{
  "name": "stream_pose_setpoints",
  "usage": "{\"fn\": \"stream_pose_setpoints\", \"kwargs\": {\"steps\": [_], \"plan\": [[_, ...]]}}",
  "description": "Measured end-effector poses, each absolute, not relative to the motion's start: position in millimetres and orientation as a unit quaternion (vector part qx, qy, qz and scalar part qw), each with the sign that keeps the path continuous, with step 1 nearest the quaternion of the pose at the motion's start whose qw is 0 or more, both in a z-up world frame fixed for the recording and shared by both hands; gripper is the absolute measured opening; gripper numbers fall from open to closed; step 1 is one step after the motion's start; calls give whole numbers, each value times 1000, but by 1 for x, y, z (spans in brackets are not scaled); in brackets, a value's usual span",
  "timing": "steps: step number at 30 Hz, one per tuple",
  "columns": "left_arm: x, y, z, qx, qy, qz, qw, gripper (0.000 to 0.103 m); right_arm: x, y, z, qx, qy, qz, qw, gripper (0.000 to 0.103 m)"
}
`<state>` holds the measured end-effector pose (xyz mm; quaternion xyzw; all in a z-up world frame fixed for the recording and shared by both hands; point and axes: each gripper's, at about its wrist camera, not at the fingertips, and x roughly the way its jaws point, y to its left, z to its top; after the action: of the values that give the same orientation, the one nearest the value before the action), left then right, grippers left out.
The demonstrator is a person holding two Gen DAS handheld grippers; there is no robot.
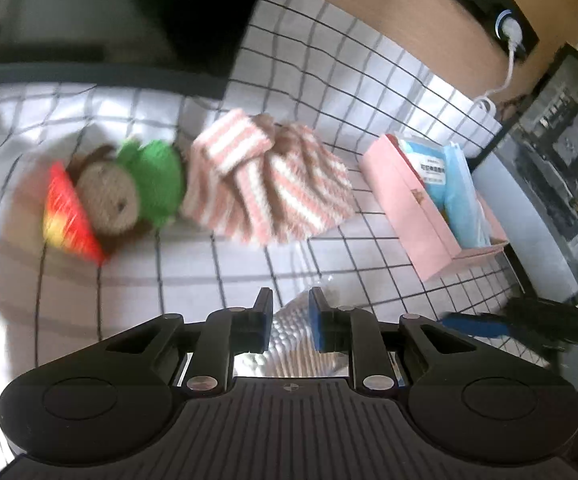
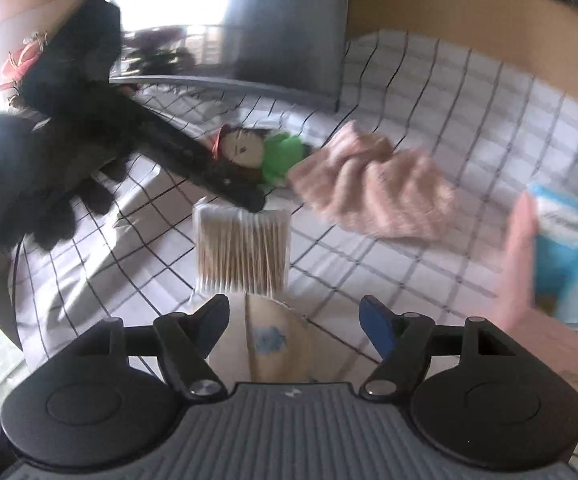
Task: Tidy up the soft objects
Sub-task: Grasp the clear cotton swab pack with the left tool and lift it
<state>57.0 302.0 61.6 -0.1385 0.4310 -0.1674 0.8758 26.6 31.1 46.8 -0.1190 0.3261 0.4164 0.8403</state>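
One doll [image 1: 129, 184], one striped cloth [image 1: 273, 184], one pack of cotton swabs [image 2: 243, 250] — that was the count on the counter [image 1: 329, 80], which wore a white covering ruled with a thin dark grid. The doll was a soft knitted thing, round tan face, brown hair, green top and a red hat with a yellow tip, and it lay flat with its long axis running left to right, head to the left, body toward the cloth. The cloth touched the doll's green side; it was fluffy, pink and white in stripes, crumpled into folds rather than spread flat. To the right stood one pink paper bag [image 1: 417, 216], stiff and rectangular, with blue packets inside. The left gripper [image 1: 289, 312] was narrow, its blue pads pinched on the clear crinkly wrapper of the swab pack, which hung from it with the wooden sticks upright in the right wrist view. The right gripper [image 2: 293, 316] stood wide, and a tan paper-like item with a blue print [image 2: 273, 344] sat between its fingers; whether the pads pressed on it I could not tell. A dark-gloved hand [image 2: 29, 184] showed at the left.
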Motion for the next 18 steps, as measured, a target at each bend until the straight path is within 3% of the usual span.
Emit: {"fn": "stream_pose_setpoints", "kwargs": {"steps": [5, 11, 13, 15, 16, 17, 18], "plan": [[20, 302, 64, -167, 413, -159, 881, 22, 36, 37, 27, -87, 396, 437, 803, 73], [-3, 292, 68, -166, 413, -182, 877, 22, 31, 27, 19, -63, 418, 458, 782, 76], [-9, 283, 67, -155, 420, -189, 874, 24, 25, 22, 20, -61, 428, 470, 770, 71], [-16, 272, 67, -136, 423, -194, 874, 33, 17, 13, 25, -59, 426, 490, 759, 52], [-19, 266, 65, -126, 426, -192, 875, 35, 16, 9, 26, -57, 425, 494, 756, 48], [-23, 260, 64, -118, 428, -189, 876, 36, 14, 2, 29, -54, 424, 494, 757, 35], [-26, 256, 62, -112, 428, -187, 877, 36, 13, -3, 31, -55, 423, 488, 761, 3]]}}
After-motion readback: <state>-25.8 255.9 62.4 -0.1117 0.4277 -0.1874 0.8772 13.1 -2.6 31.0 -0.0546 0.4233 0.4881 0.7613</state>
